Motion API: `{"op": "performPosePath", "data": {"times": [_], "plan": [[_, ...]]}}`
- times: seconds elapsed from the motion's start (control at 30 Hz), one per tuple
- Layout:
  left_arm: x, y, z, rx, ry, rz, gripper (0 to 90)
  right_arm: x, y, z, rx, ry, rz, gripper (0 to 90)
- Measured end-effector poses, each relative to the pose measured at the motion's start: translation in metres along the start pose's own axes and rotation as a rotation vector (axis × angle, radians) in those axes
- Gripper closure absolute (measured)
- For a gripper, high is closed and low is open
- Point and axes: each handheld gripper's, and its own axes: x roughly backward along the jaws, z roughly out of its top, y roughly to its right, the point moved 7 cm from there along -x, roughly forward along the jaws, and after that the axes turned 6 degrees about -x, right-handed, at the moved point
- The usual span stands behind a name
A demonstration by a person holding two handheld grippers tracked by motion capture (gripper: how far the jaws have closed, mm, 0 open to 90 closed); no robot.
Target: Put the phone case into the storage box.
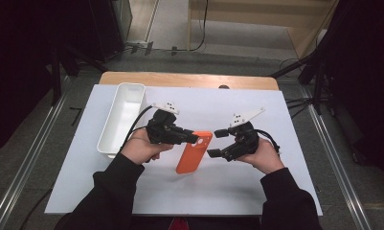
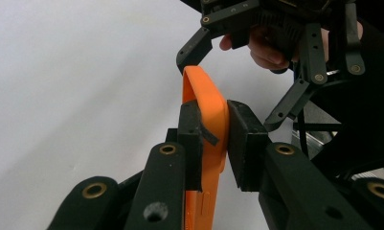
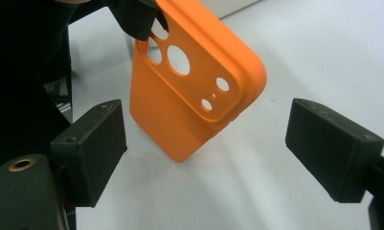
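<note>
orange phone case [image 1: 193, 152], white tray [image 1: 122, 117], white table [image 1: 256, 184]

Even overhead light whitens the desk [image 1: 256, 182], shadows stay soft, the surroundings are dark, and near jaws blur.

The orange phone case [image 3: 189, 96] looks like matt, smooth plastic or silicone, with clean-edged camera cut-outs. The left hand-held gripper [image 2: 213, 139] and the right hand-held gripper [image 3: 218, 148] are black matt plastic with a faintly grainy skin; brass-coloured metal rivets sit in their links. The counter [image 1: 256, 191] carries a smooth, matt white sheet over a light wooden top showing at its far edge. The white bin [image 1: 121, 117] is smooth, slightly glossy plastic. The sleeves [image 1: 110, 196] are dark cloth.
</note>
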Motion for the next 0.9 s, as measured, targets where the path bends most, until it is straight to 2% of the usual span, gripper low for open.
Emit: {"op": "performPosePath", "data": {"times": [0.1,0.23,0.4,0.5,0.7,0.9], "plan": [[0.000,0.001,0.000,-0.004,-0.012,-0.012,77.0,0.000,0.000,0.001,0.030,-0.018,0.006,12.9],[-0.001,0.001,0.000,-0.017,-0.017,-0.018,77.0,0.001,0.001,0.004,0.037,-0.028,0.019,13.2],[-0.001,0.000,-0.002,-0.039,-0.028,-0.022,76.9,0.001,0.004,0.006,0.072,-0.028,0.035,14.8],[-0.001,0.001,-0.002,-0.041,-0.037,-0.031,76.9,0.000,0.004,0.008,0.096,-0.026,0.039,20.5],[-0.003,0.002,-0.003,-0.045,-0.047,-0.047,76.9,-0.001,0.004,0.013,0.106,-0.024,0.056,22.6],[-0.004,0.003,-0.004,-0.050,-0.062,-0.057,76.9,-0.001,0.003,0.013,0.094,-0.042,0.092,27.9]]}}
